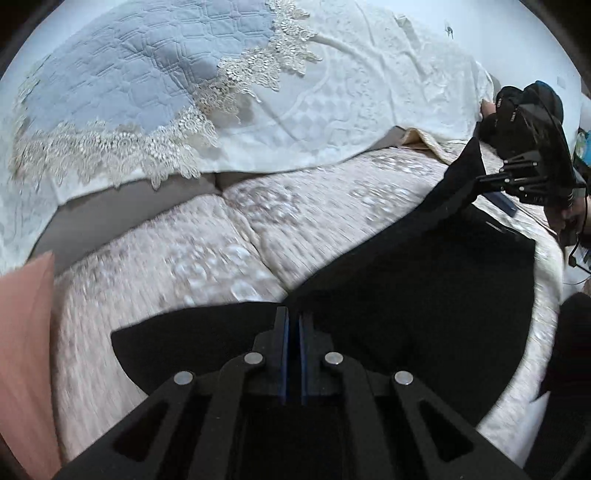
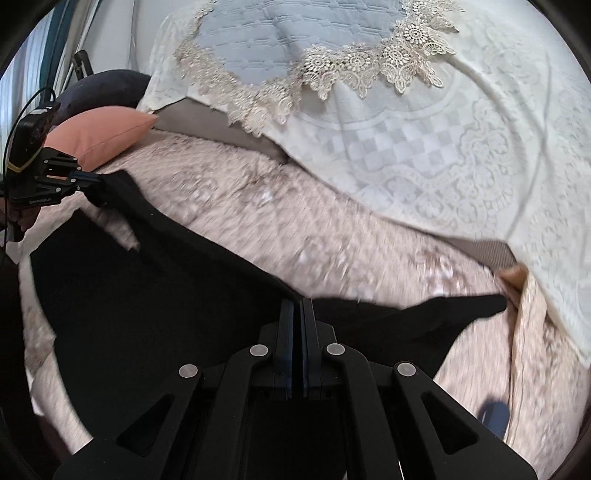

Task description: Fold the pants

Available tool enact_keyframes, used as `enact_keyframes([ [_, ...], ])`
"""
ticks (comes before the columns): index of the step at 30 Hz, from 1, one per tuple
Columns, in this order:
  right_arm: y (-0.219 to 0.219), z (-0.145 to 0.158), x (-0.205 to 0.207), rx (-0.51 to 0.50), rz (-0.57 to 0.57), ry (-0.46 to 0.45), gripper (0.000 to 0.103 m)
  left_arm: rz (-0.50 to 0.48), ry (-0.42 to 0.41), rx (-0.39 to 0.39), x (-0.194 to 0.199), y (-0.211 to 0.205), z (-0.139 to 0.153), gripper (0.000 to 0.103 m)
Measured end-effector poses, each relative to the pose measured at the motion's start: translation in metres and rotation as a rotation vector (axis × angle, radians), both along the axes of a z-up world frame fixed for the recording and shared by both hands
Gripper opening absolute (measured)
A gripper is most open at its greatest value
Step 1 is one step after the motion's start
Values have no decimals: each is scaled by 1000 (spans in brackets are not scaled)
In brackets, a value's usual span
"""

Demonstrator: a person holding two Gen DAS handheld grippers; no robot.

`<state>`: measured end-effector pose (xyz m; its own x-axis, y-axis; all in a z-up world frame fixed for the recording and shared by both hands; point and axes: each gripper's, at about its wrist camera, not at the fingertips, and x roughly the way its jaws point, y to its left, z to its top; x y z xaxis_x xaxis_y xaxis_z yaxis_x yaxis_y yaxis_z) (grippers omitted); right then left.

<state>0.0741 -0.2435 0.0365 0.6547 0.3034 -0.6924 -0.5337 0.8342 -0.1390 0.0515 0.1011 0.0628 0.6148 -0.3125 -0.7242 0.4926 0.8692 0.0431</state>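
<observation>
Jaws of both grippers (image 1: 293,314) (image 2: 298,304) pinch the black pants (image 1: 424,280).

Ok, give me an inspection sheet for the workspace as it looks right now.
Surface: pale pink patterned bedspread, blurred.
Job's things: black fabric pants, lifted at two edges.
Clutter: salmon pink cushion; white lace-trimmed coverlet behind.
Grippers: left gripper and right gripper each shut on the pants.
Cables: thin black cable at the left gripper.
Surroundings: pale wall.

Right gripper (image 2: 297,314) jaws clamped on black pants (image 2: 147,295), pink bedspread (image 2: 332,229)
</observation>
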Motion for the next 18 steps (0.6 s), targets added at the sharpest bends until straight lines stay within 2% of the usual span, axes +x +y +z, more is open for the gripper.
enact_keyframes([
  [5, -6, -23, -50, 18, -19, 64, 2, 24, 45, -33, -50, 2, -17, 6],
  [10, -12, -55, -85, 24, -68, 188, 2, 47, 136, -43, -85, -4, -45, 6],
  [12, -10, -55, -90, -6, -91, 191, 2, 58, 160, -48, -94, -6, -53, 6],
  [15, -10, -55, -85, -15, -133, 272, 2, 82, 182, -69, -103, -5, -58, 6],
  [18, -7, -63, -88, -59, -151, 305, 2, 102, 198, -71, -110, -4, -61, 6],
])
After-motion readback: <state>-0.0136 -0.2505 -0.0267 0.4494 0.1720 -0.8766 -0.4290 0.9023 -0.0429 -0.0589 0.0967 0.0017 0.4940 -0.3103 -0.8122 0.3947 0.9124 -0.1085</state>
